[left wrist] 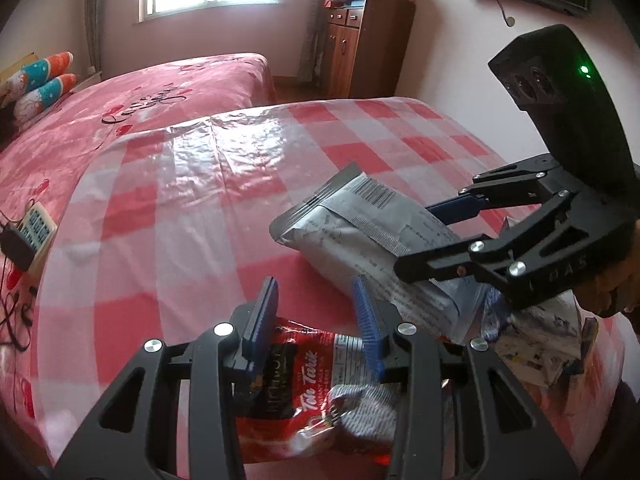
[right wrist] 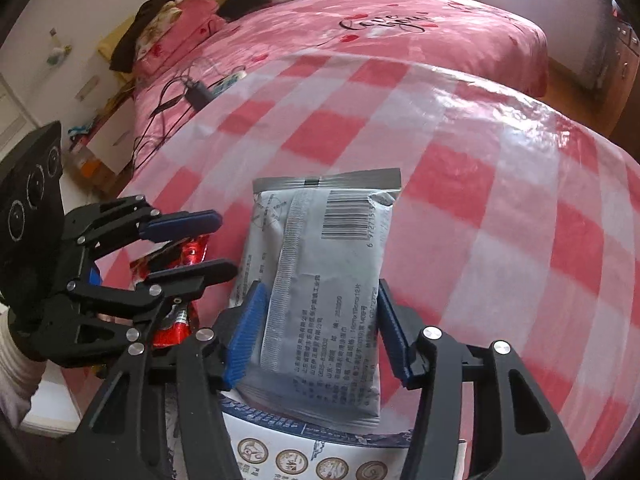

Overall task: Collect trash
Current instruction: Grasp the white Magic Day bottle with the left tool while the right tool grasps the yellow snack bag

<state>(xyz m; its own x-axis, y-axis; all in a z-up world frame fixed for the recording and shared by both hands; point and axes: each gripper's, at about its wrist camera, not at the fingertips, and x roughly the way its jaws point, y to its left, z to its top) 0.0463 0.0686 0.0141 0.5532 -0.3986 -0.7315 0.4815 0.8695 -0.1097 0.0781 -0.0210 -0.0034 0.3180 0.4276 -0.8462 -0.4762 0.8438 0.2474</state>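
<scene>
My right gripper [right wrist: 318, 330] held a gray packet [right wrist: 320, 280] between its two blue pads [right wrist: 246, 332]. The pads pressed on both long sides of the packet, so the jaws were clamped on it. The packet pointed toward twelve o'clock in the right wrist view, with its barcode end far from me. In the left wrist view I saw the same gray packet [left wrist: 360, 236] at about two o'clock, with the right gripper [left wrist: 444, 236] reaching in from three o'clock and gripping it. I could not tell if the packet was lifted or touching the cloth.

My left gripper [left wrist: 316, 312] had its jaws spread apart with nothing between them. Just under it, at six o'clock, lay a red wrapper [left wrist: 308, 392] on the checked tablecloth [left wrist: 180, 208]. In the right wrist view the left gripper [right wrist: 204, 244] sat at nine o'clock, above the red wrapper [right wrist: 184, 280].

A white printed box [right wrist: 304, 452] lay under the gray packet at six o'clock. More crumpled paper trash [left wrist: 536, 344] sat at four o'clock in the left wrist view.

Behind the table was a pink bed [left wrist: 168, 88]. A power strip [left wrist: 36, 228] with cords lay on the bed at nine o'clock. A brown cabinet [left wrist: 360, 44] stood at one o'clock.
</scene>
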